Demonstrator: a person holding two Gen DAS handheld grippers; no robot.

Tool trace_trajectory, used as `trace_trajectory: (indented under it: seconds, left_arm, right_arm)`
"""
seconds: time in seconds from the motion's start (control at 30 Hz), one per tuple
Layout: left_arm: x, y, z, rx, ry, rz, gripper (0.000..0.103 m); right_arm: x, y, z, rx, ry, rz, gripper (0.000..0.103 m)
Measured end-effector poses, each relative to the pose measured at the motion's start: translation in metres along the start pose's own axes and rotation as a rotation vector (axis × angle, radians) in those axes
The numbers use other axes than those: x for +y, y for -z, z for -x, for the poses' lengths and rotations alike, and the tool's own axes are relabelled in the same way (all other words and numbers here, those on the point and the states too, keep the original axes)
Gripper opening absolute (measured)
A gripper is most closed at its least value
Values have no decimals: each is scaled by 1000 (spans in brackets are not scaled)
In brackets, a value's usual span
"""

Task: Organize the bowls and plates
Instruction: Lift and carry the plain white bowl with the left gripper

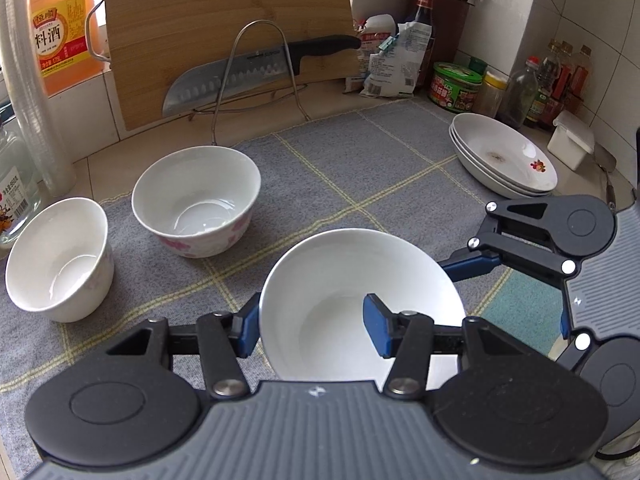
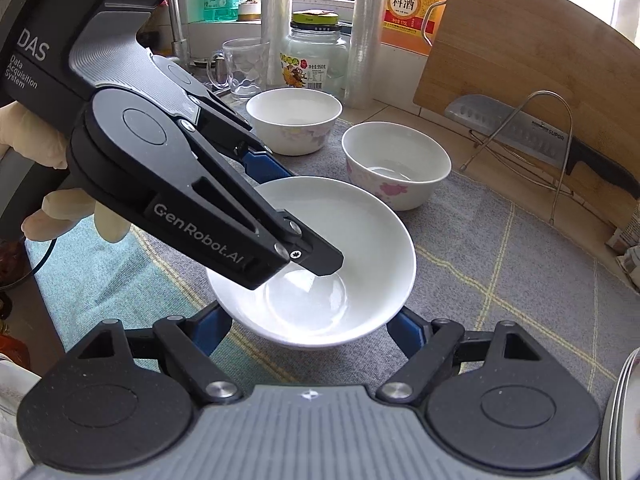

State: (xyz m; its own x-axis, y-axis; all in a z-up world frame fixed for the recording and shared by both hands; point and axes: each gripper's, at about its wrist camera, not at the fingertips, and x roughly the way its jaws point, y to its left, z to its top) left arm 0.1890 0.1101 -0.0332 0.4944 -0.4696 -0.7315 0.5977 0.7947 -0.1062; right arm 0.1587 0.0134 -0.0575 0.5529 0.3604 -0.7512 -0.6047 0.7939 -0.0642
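A plain white bowl (image 1: 320, 280) hangs just above the grey checked cloth (image 1: 360, 152). My left gripper (image 1: 312, 328) is shut on its near wall, one blue pad outside the rim and one inside. In the right wrist view the same bowl (image 2: 360, 232) sits between the blue fingers of my right gripper (image 2: 310, 328), which press on its lower outer wall from both sides. Two floral bowls (image 1: 196, 204) (image 1: 56, 256) stand apart on the cloth to the left. A stack of shallow white plates (image 1: 504, 160) lies at the far right.
A wooden cutting board (image 1: 228, 20) and a large knife (image 1: 240, 72) on a wire rack stand at the back. Bottles, a green tin (image 1: 454, 86) and packets crowd the right corner. A glass jar (image 2: 316, 56) and a mug (image 2: 240, 68) stand behind the bowls. A gloved hand (image 2: 52, 200) holds the left gripper.
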Motion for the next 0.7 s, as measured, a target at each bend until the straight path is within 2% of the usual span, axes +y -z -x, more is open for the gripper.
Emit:
trace_trajectory:
  seconds: [0.37,0.7]
  left_arm:
    - [-25,-16,-19,-6,54,-35,52]
    - [-31,-25,-33,-2,78,-38,52]
  right_arm:
    - [-26,21,17,19,50,-41,87]
    - [-40,27,18,29,72,-70,87]
